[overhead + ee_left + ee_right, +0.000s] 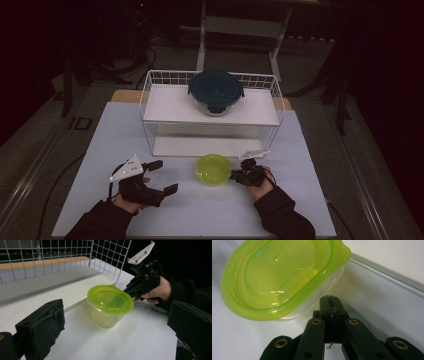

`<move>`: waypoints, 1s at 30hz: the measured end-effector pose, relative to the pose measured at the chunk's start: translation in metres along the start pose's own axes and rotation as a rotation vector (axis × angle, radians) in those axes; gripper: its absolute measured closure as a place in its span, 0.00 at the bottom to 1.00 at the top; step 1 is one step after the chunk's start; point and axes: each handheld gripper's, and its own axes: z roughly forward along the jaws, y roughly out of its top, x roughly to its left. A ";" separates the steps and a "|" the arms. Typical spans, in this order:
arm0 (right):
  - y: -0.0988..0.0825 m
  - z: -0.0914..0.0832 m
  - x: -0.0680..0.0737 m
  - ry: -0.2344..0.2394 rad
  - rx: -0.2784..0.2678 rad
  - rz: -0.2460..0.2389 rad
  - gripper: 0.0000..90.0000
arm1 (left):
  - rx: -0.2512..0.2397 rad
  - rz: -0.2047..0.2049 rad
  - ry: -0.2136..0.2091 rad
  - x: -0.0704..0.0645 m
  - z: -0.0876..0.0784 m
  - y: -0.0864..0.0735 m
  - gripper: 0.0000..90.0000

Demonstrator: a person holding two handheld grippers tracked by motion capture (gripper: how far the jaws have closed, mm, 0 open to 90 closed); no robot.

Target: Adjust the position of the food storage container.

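Left gripper (162,176) jaws spread wide, well left of green tub (213,169); right gripper (234,175) pressed together, tips right at tub's rim, pinching nothing.

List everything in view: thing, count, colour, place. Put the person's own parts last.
Table: one, pale grey-white top.
Wire rack: one, white, two shelves, at the table's far side.
Round container: one, clear with a dark teal lid, on the rack's top shelf.
Small container: one, clear with a lime-green lid, on the table in front of the rack.
Left gripper: one, black, jaws open, left of the small container.
Right gripper: one, black, jaws shut, tips at the small container's rim.
Hands and sleeves: two, dark sleeves, at the near edge.
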 end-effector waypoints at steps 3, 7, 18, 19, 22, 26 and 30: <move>0.003 0.004 0.002 0.003 0.000 -0.006 1.00 | 0.004 0.003 -0.002 0.000 0.000 0.000 0.01; 0.004 0.009 0.005 0.010 0.009 -0.015 1.00 | 0.001 0.001 -0.002 0.000 0.000 0.000 0.01; 0.004 0.002 0.007 -0.006 -0.002 -0.028 0.96 | 0.002 0.003 0.002 -0.001 0.000 0.000 0.01; 0.003 0.000 0.007 -0.008 -0.004 -0.030 0.92 | 0.000 0.004 0.002 -0.001 0.000 0.000 0.01; 0.001 -0.007 0.008 -0.009 -0.008 -0.041 0.86 | 0.000 0.003 0.004 0.000 0.000 0.001 0.01; -0.003 -0.017 0.008 -0.019 -0.013 -0.032 0.80 | 0.003 0.006 0.010 -0.001 0.001 0.001 0.01; -0.007 -0.028 0.007 -0.030 -0.029 -0.023 0.72 | 0.002 0.004 0.016 0.000 0.002 0.002 0.01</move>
